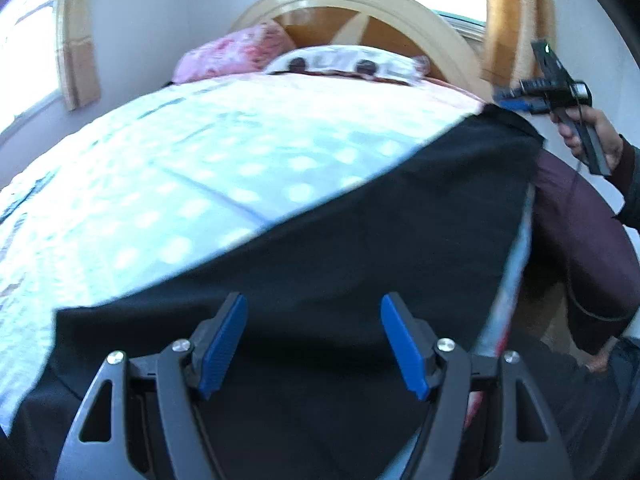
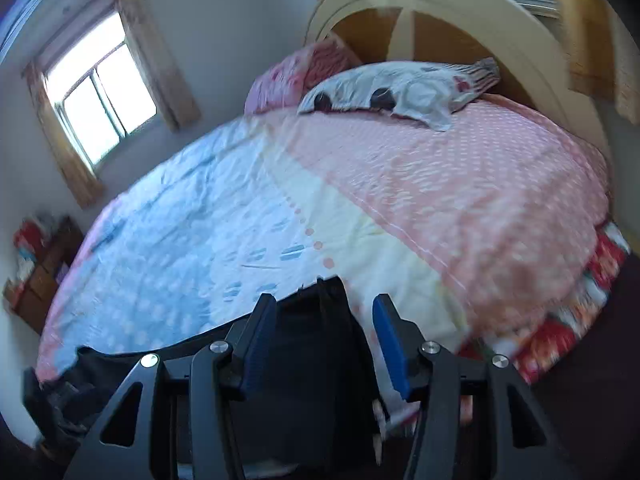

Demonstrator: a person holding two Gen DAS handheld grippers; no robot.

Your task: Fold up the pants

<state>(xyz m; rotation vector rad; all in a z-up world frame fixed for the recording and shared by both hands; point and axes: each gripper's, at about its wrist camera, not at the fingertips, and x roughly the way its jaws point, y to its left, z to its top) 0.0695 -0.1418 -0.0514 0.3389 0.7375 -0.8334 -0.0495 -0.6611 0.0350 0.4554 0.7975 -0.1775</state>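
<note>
Setting: a bed with a blue, cream and pink dotted quilt, two pillows against an arched wooden headboard, and a curtained window on the far wall.

Pants: a pair of black pants lies spread along the near edge of the bed. In the left wrist view it forms one broad, fairly flat dark band running from the lower left up to the right corner of the mattress. In the right wrist view one end reaches a short way onto the quilt, and the other end looks bunched at the bed's lower left edge.

Left gripper: the left gripper hovers over the black cloth with its blue pads well apart — nothing is between them.

Right gripper: the right gripper also has its pads apart. Dark cloth shows in the gap below them, but they do not press on it. In the left wrist view a hand holds this gripper just past the far end of the pants.

Progress: judging from how the cloth lies, the pants are laid out lengthwise, possibly with one leg already over the other — blur hides any layering. No crosswise fold is visible.

Left to do: likely taking hold of one end, bringing it across to the other, and tidying the bunched part.
</note>
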